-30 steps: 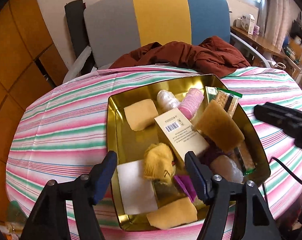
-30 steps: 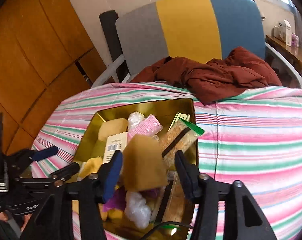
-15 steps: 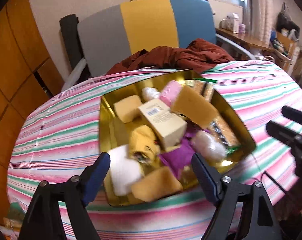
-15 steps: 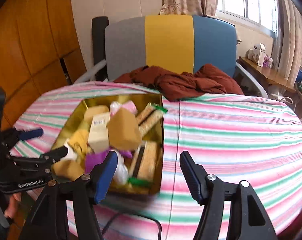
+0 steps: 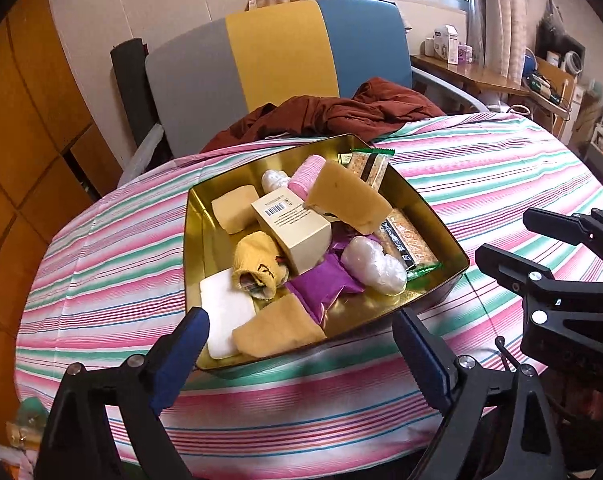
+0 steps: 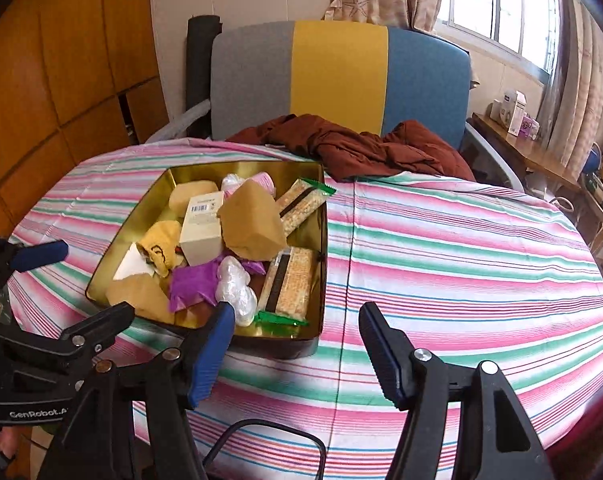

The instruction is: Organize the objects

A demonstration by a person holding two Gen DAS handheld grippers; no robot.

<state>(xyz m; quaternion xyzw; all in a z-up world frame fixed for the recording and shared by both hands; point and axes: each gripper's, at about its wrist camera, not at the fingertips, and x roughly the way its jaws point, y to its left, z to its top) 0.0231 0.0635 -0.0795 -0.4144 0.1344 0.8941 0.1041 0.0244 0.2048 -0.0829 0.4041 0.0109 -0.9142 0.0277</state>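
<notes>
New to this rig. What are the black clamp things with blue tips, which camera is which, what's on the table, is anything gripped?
There is no robot arm here. A person holds one two-finger gripper in each hand, and each gripper carries a fisheye camera that looks forward along its own fingers.

In the left wrist view, the left gripper fills the bottom edge, with the other gripper at the right edge. In the right wrist view, the right gripper is at the bottom, with the left one at the left edge.

On the striped tablecloth sits a gold tin piled with small items: a cream box, a purple packet, cracker packs, tan sponges and a yellow sock. A dark red cloth lies at the table's far edge.

Both grippers are open and hold nothing.
</notes>
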